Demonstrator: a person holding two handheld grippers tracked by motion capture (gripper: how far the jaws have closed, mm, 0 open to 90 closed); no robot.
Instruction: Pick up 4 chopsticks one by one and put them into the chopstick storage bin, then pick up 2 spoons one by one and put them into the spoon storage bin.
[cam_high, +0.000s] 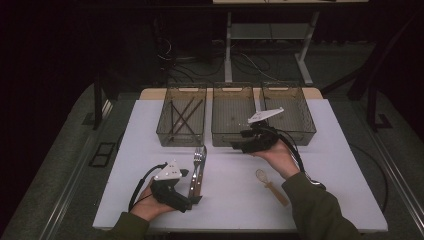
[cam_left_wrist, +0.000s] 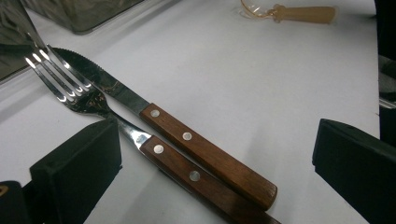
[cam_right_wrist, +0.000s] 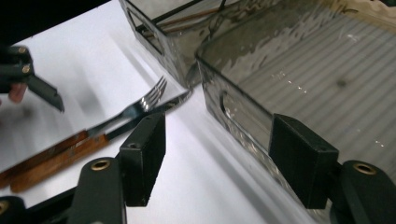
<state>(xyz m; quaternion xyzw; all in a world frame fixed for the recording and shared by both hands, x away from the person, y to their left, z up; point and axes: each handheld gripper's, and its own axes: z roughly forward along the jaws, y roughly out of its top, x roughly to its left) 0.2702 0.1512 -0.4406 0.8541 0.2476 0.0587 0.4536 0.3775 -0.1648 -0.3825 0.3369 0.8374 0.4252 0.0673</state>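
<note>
Plainly unmarked: fork (cam_left_wrist: 84, 95) and knife (cam_left_wrist: 140, 105), wooden-handled, side by side

Fork (cam_left_wrist: 70, 88) handle end out of frame

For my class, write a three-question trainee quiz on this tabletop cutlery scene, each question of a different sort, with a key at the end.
1. True or false: the fork and the knife lie side by side on the table, both with wooden handles.
2. Multiple choice: which bin holds the dark sticks? A) left bin B) middle bin C) right bin
3. Fill in: the left gripper has its jaws ____, either side of the two handles, gripping nothing.

Key: 1 true; 2 A; 3 open. The right gripper is also open, at the front wall of the middle bin. A small spoon lies apart near the right forearm.
</note>
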